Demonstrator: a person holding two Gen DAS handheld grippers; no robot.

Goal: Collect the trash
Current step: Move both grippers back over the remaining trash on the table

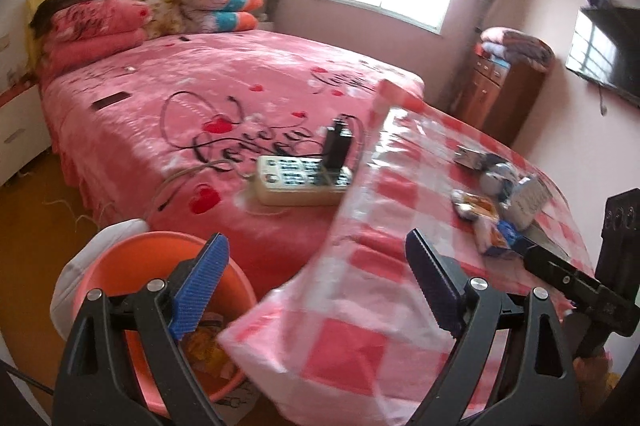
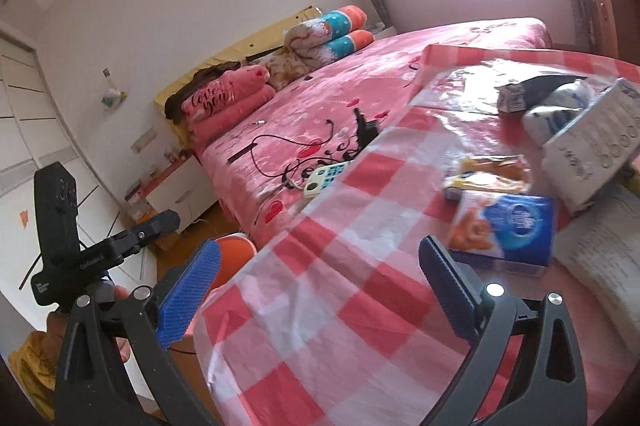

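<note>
1. Nearest, the left gripper [image 1: 316,282] hangs with its blue pads spread wide and nothing between them, over the table's corner. Just below and to its left, an orange bin [image 1: 120,258] sits on the floor against the table's edge, with some wrappers already inside.
2. The right gripper [image 2: 320,290] is likewise wide apart and empty, held above the checked cloth [image 2: 320,326], which is covered in shiny plastic.
3. The trash lies farther along the table, on its right side: a blue-and-orange wrapper [image 2: 504,226], a yellow wrapper [image 2: 484,176] touching it, a white box [image 2: 592,154] and crumpled packets beyond.
4. The wrappers look light, thin and crinkly, likely to slide on the plastic; a pinch at a raised edge seems best. The box looks stiff enough to grip across its sides.
5. Open cloth lies between the grippers and the trash, so the reach looks free. The table's left edge drops toward the bin.
6. Beyond, a pink bed [image 1: 200,86] holds a power strip [image 1: 304,182].
</note>
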